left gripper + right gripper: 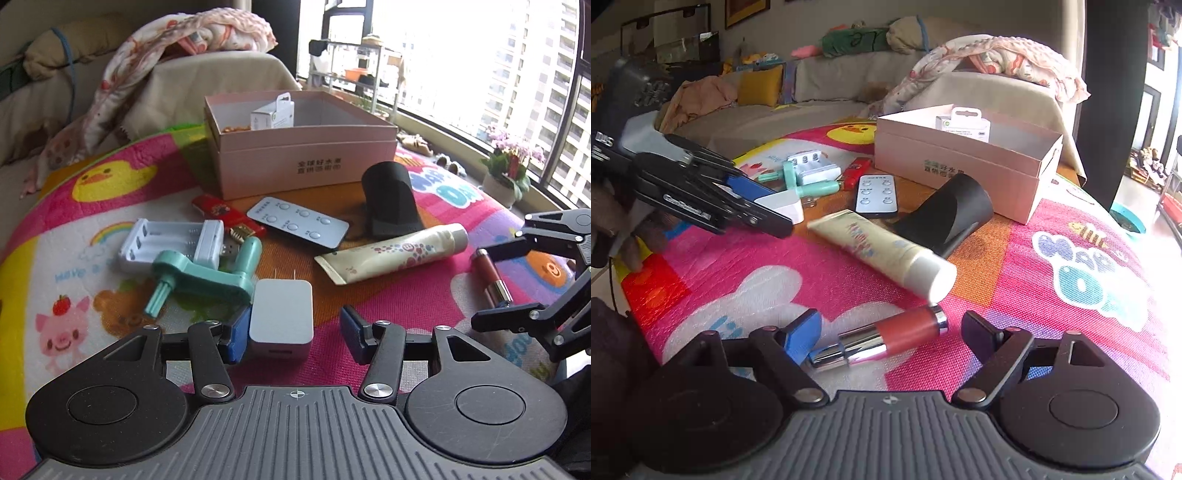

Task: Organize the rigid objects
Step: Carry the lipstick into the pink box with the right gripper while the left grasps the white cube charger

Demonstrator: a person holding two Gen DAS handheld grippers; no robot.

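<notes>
My left gripper is open around a white plug charger; the left pad touches it, the right pad stands apart. My right gripper is open around a red and silver lipstick that lies on the mat. The lipstick also shows in the left wrist view, with the right gripper around it. The left gripper and the charger show in the right wrist view. An open pink box at the back holds a small white carton.
On the colourful mat lie a cream tube, a black curved object, a grey remote, a white battery holder, a teal tool and a red lighter. A sofa with a blanket stands behind.
</notes>
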